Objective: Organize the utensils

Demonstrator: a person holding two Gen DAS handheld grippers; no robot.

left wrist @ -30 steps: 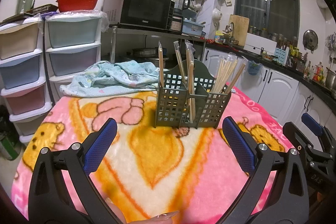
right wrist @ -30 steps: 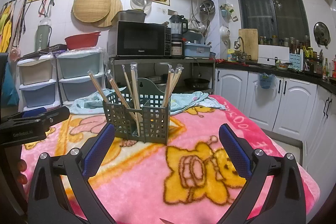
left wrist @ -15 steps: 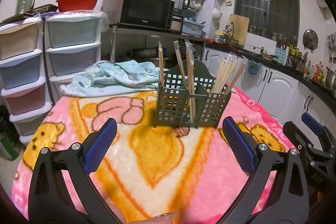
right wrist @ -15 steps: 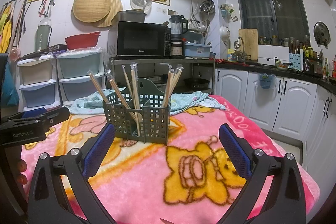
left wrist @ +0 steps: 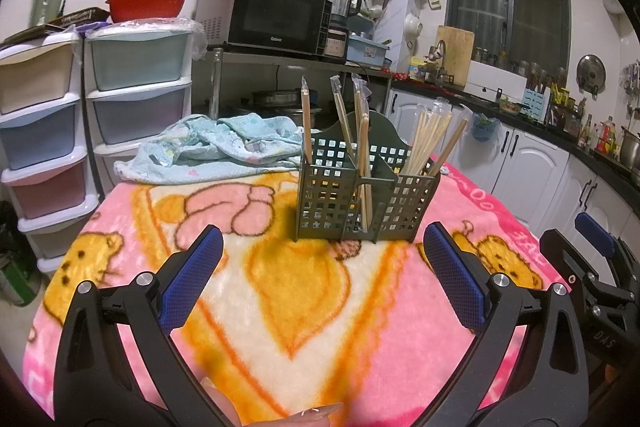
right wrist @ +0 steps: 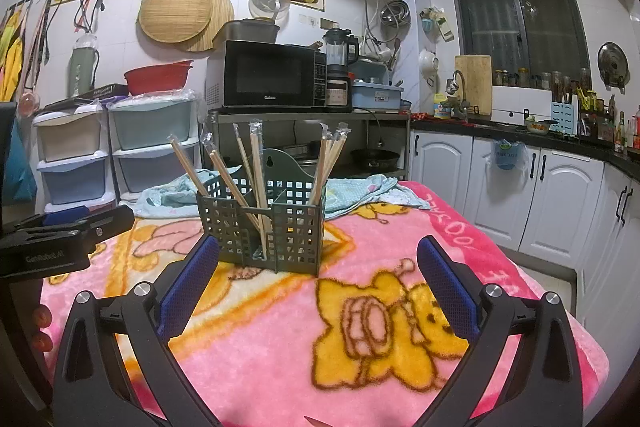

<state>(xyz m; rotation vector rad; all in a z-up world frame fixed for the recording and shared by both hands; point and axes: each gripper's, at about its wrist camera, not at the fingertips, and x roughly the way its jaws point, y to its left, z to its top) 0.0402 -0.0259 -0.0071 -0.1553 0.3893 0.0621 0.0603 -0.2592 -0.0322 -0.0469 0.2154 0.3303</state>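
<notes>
Chopsticks [left wrist: 430,139] stand in the 3 compartments of a green slotted holder [left wrist: 362,205] mid-desk [left wrist: 304,307], some in plastic sleeves. Left tool [left wrist: 320,269] and right tool [right wrist: 318,269] hang released, empty, short of it. Sorting looks unstarted or finished; next, likely pinch 1 stick.

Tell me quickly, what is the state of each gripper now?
Left gripper: open, holding nothing.
Right gripper: open, holding nothing.
</notes>
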